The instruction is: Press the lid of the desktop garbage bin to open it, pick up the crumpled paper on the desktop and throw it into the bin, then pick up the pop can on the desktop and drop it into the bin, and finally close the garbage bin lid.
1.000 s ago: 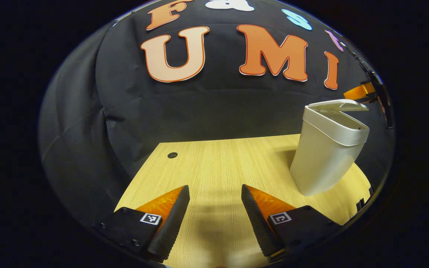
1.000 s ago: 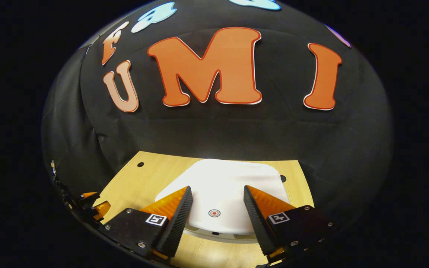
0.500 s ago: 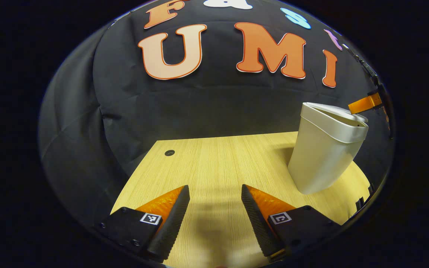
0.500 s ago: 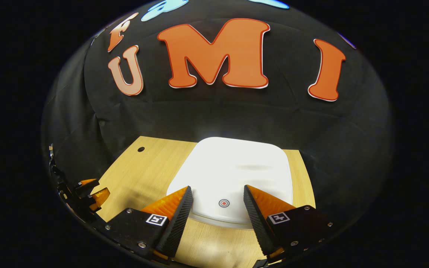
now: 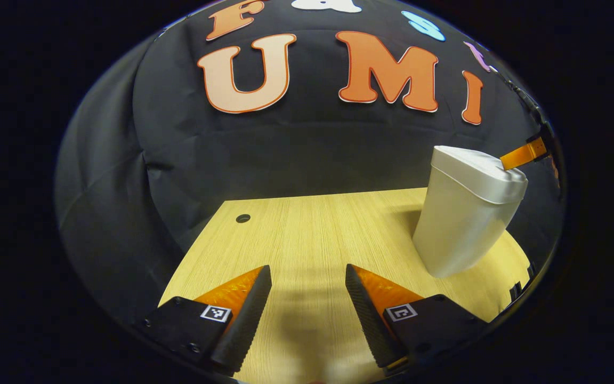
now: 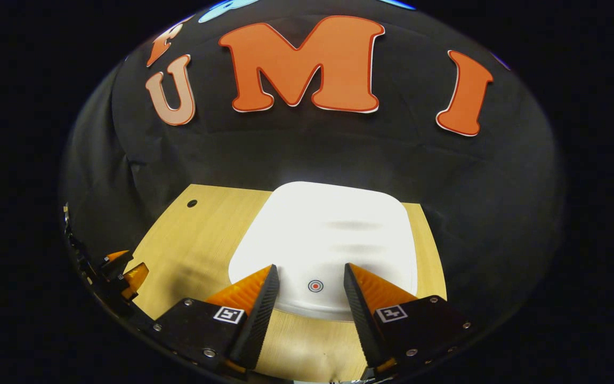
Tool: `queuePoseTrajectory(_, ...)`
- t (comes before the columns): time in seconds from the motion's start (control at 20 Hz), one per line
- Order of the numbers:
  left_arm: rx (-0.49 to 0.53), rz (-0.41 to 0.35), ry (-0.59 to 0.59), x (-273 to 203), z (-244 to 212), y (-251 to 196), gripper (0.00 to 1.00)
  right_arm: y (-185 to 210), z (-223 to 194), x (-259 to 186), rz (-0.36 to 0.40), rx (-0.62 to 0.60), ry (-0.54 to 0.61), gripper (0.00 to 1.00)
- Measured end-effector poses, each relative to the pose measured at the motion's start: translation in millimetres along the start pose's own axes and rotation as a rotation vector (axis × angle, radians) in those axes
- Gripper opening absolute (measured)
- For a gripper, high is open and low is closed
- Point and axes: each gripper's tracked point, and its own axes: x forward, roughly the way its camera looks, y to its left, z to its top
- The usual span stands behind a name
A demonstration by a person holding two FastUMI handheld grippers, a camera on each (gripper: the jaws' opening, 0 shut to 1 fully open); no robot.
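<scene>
The white desktop bin (image 5: 467,213) stands at the right of the wooden table (image 5: 307,229), its lid lying flat and closed. In the right gripper view the lid (image 6: 333,229) spreads out just under my right gripper (image 6: 309,268), which is open, its fingertips either side of a small red target mark (image 6: 315,286) near the lid's front edge. In the left gripper view, one of the right gripper's fingers (image 5: 523,154) rests against the lid's far right end. My left gripper (image 5: 307,272) hovers open over bare table left of the bin, holding nothing.
A small round hole (image 5: 243,218) sits near the table's back left corner. The black cloth wall closes in behind and beside the table. The left gripper (image 6: 123,269) sits low at the left edge of the right gripper view.
The bin lid, partly raised a second ago, has come down flat. My right gripper has moved down and forward over it. The left gripper has barely moved.
</scene>
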Motion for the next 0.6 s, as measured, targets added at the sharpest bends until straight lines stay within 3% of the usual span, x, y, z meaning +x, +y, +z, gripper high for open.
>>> queuePoseTrajectory(0.3,-0.013,0.005,0.004,1.4,-0.7,-0.5,0.88,-2.3,-3.8,0.5,-0.019,0.019,0.001,0.65)
queuePoseTrajectory(0.45,-0.012,0.005,0.003,1.9,-0.8,-0.7,0.9,-2.6,-6.7,2.3,-0.035,0.035,0.01,0.55)
queuePoseTrajectory(0.6,-0.014,0.002,0.001,1.4,0.3,-0.7,0.9,3.3,-8.4,-0.9,-0.033,0.027,0.016,0.54)
